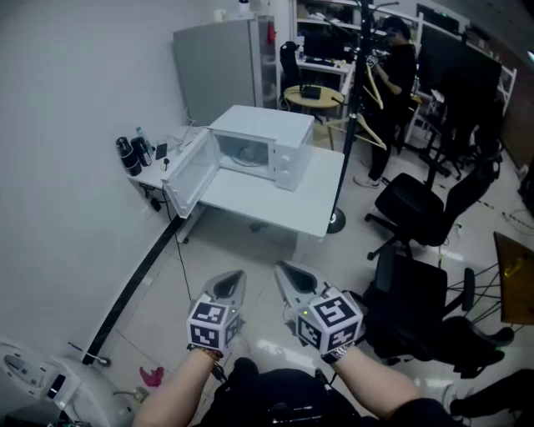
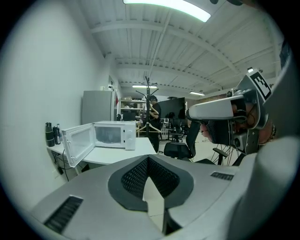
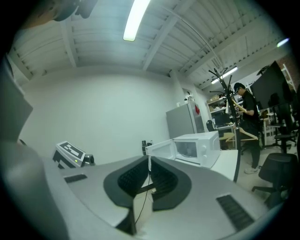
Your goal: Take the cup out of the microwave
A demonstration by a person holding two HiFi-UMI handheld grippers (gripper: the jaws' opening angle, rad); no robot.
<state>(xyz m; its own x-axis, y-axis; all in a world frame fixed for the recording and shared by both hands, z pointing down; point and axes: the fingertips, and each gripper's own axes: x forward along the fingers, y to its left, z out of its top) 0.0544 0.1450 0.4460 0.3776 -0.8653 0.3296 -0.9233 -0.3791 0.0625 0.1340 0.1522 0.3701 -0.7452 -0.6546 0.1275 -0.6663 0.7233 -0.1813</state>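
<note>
Microwave (image 1: 260,143) throughout, ceiling lamp (image 2: 164,7) in gripper views alone

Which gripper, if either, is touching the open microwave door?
Apart, both. The head view shows the left gripper and right gripper low in the foreground, with floor between them and the microwave door.

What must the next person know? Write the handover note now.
Left tool: shut, empty, held low in front of the person.
Right tool: shut, empty, beside it.
Microwave stands on the white table, well ahead of both tools; its door is open. The cup cannot be made out inside from here.
Done: door open.
Left: approach, reach in, grip the cup, bring it out.
</note>
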